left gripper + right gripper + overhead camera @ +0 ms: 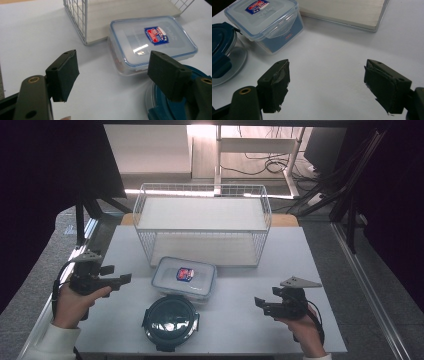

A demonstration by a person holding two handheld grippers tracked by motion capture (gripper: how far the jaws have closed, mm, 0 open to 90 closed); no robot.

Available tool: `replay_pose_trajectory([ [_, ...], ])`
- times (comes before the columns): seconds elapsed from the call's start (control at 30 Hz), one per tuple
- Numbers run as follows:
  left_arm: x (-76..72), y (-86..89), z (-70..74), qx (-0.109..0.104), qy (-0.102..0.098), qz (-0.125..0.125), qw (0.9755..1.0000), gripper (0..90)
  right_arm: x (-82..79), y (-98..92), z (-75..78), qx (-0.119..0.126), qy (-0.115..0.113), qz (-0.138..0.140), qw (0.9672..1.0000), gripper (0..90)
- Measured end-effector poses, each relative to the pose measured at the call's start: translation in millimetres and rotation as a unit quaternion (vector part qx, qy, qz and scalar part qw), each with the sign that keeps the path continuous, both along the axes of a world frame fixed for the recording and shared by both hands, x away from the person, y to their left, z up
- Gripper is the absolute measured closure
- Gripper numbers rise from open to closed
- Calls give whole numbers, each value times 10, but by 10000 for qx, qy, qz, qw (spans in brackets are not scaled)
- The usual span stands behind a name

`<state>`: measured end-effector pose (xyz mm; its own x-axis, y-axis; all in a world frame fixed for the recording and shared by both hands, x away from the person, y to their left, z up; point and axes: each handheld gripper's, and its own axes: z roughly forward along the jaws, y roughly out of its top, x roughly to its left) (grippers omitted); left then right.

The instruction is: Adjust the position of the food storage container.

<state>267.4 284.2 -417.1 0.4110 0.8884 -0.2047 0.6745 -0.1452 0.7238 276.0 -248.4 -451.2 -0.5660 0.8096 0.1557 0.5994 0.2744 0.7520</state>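
Note:
A clear rectangular lidded box [184,277] [152,42] [265,21] with a red and blue label lies in the middle of the white table [250,320]. Just in front of it sits a round glass container with a dark blue clip lid [171,316] [175,110] [222,50]. My left gripper [127,278] [113,75] hovers left of both, jaws open and empty, pointing right toward them. My right gripper [259,302] [325,86] is held low at the right, open and empty, pointing left over bare table.
A white wire two-shelf rack [202,222] [82,22] stands behind the box, its wooden bottom board [347,11] near the box's far side. Dark stands and cables lie beyond the table's far edge.

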Motion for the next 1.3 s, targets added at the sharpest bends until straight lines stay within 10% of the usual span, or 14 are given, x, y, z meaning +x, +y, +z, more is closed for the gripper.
replay_pose_trajectory([
  [0.5, 407, -154, -327, 266, 587, -55, 9979, 365, 10, -13, -27, -23, 18, -60, 10000, 205],
  [0.83, 614, -292, -595, 381, 1226, -251, 9914, 777, 20, -13, -57, -45, 21, -105, 9999, 206],
  [1.3, 706, -476, -729, 154, 1608, -505, 9856, 900, 24, 1, -95, -82, 59, -91, 9999, 206],
])
